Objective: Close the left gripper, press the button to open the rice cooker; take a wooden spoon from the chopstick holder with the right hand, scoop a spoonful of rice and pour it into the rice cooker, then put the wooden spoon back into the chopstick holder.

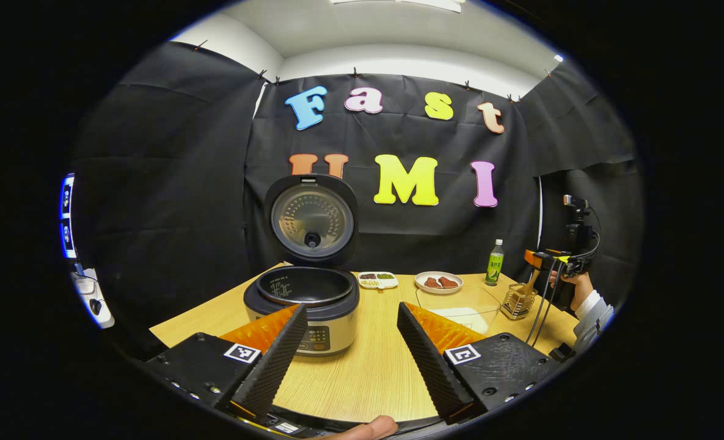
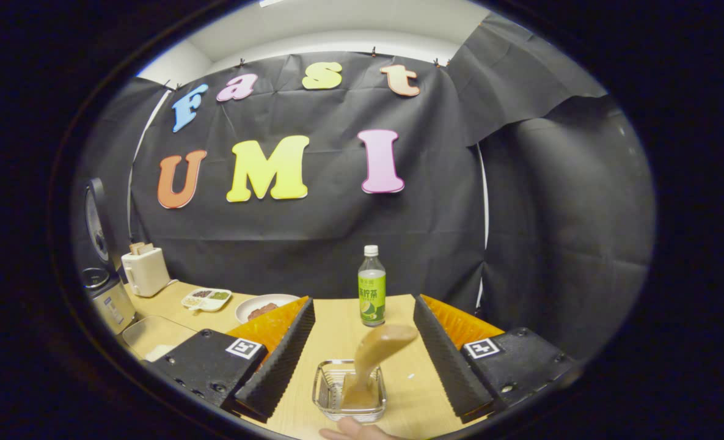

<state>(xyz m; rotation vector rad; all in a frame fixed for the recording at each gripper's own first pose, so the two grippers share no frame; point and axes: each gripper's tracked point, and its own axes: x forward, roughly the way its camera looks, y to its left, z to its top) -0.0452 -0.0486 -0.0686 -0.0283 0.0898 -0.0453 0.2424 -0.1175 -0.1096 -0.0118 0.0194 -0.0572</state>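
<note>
The rice cooker (image 1: 303, 299) stands on the wooden table with its lid (image 1: 313, 220) swung up and the dark inner pot showing. My left gripper (image 1: 351, 308) hovers open just in front of it, with nothing between the fingers. At the table's right end a wire chopstick holder (image 1: 519, 300) holds the wooden spoon (image 1: 530, 282). My right gripper (image 1: 548, 258) hangs beside and above it, held by a hand. In the right gripper view the spoon (image 2: 379, 351) stands in the holder (image 2: 349, 391) between the open fingers of my right gripper (image 2: 362, 305), untouched. A clear container (image 1: 459, 305) holds white rice.
A green bottle (image 2: 372, 287) stands behind the holder. A plate of red pieces (image 1: 438, 282) and a small divided dish (image 1: 378, 279) sit at the back of the table. A white toaster (image 2: 146, 269) is beside the cooker (image 2: 102, 290). Cables hang from the right gripper.
</note>
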